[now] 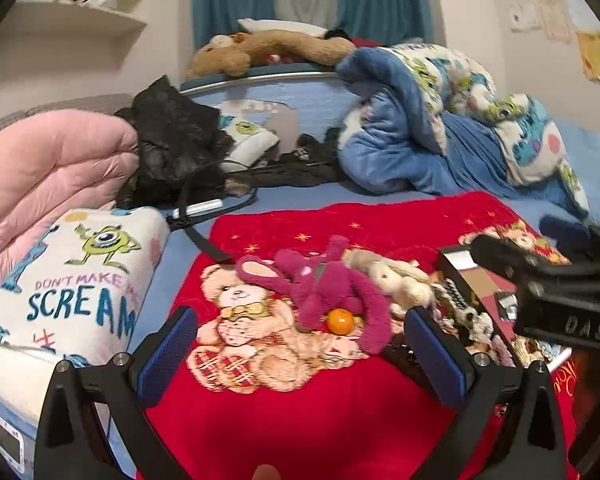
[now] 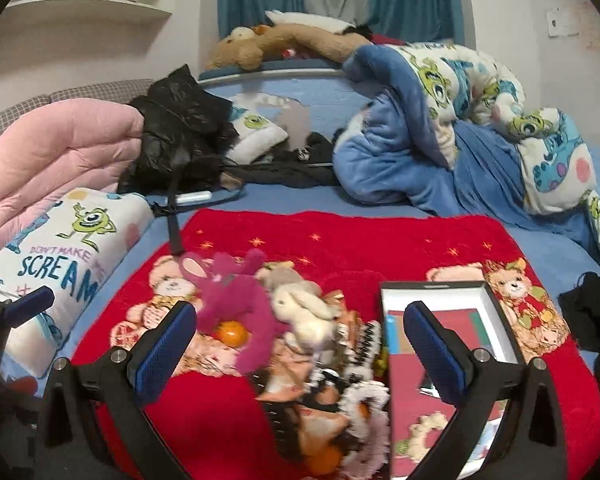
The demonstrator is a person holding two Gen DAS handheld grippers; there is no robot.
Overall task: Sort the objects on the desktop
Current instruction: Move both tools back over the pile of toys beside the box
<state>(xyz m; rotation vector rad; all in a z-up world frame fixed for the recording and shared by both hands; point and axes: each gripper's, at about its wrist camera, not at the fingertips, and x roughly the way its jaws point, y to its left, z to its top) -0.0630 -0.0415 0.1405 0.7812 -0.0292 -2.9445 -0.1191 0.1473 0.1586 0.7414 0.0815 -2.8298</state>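
Observation:
A red bear-print blanket [image 1: 300, 420] carries a heap of small things. In the left wrist view a magenta plush rabbit [image 1: 324, 284] lies over an orange [image 1: 340, 321], with a beige plush [image 1: 392, 276] to its right and an open dark box [image 1: 480, 284] beyond. My left gripper [image 1: 300, 354] is open, short of the rabbit and the orange, holding nothing. In the right wrist view my right gripper [image 2: 300, 346] is open above the heap: rabbit [image 2: 232, 292], orange [image 2: 231, 334], beige plush [image 2: 300, 304], a second orange [image 2: 324, 460]. The box [image 2: 432, 298] lies behind its right finger.
A folded pink quilt [image 1: 40, 168] and a monster-print pillow [image 1: 72, 280] line the left side. A black jacket [image 1: 172, 140] and a strap lie behind the blanket. A crumpled blue blanket [image 2: 440, 140] fills the back right. Dark cloth [image 2: 592, 312] sits at the right edge.

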